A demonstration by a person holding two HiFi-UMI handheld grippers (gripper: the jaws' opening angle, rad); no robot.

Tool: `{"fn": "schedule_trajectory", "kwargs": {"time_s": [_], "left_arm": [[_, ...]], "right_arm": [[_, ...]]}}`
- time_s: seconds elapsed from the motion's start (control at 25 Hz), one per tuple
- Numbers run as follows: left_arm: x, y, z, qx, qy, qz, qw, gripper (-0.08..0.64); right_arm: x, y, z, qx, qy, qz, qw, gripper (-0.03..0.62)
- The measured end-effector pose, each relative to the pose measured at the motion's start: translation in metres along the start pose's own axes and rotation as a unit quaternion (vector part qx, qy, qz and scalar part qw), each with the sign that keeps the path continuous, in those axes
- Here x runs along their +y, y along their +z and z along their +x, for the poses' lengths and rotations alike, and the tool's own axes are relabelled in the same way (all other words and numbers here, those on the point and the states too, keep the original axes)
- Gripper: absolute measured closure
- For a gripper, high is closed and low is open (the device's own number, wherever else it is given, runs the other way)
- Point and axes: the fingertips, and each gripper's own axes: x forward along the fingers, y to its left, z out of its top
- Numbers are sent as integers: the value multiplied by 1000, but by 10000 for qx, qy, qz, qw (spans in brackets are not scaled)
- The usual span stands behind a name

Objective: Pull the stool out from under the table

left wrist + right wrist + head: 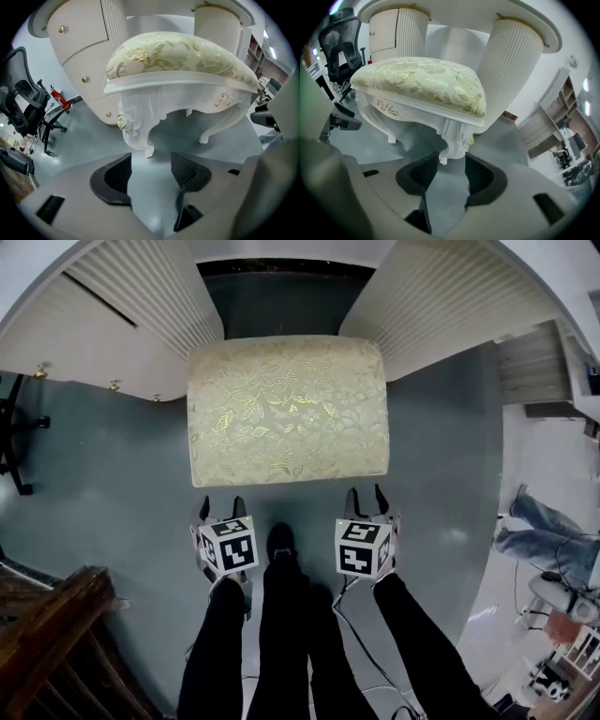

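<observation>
The stool [288, 409] has a cream floral cushion and white carved legs. It stands on the grey floor, its far edge between the table's two fluted pedestals [150, 296]. My left gripper [220, 507] is just in front of the stool's near left corner. In the left gripper view the near left leg [136, 131] ends right ahead of the left gripper [151, 171], whose jaws stand apart with nothing between the pads. My right gripper [366, 495] is at the near right corner. The right leg's foot [454, 140] reaches the tips of the right gripper [450, 176], untouched by the pads.
White drawer fronts with gold knobs [84, 79] flank the left pedestal. A black office chair [23, 103] and a red extinguisher [58, 99] stand to the left. Dark wooden furniture [47, 634] is at the lower left, and another person's legs [539, 540] are at the right.
</observation>
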Motion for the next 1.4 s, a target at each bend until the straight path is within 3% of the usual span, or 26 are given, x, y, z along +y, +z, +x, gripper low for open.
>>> {"fn": "schedule_trajectory", "kwargs": {"time_s": [0.08,0.28,0.36,0.72,1.04,1.4], "left_arm": [[-5,-2,-9,-64,-38,-40,10000,306],[-13,6,-36,-395,-93,-104,9991,508],[-17,10,-45,-477,-175,-124,9986,552],[-37,28,-80,-850,-577,-371,9940,552],[-48,36,-99,-1082,-737,-505,9901,552],[-48,40,-100,-1156,-790,-517,9888,552]], "right_arm": [[0,-1,-9,-43,2,71,10000,439],[-2,2,-35,-317,-96,101,9994,586],[-4,4,-41,-405,-81,99,9991,586],[-21,20,-65,-789,42,592,9951,588],[-25,33,-86,-1151,466,909,9881,589],[-17,31,-87,-1028,667,792,9893,589]]}}
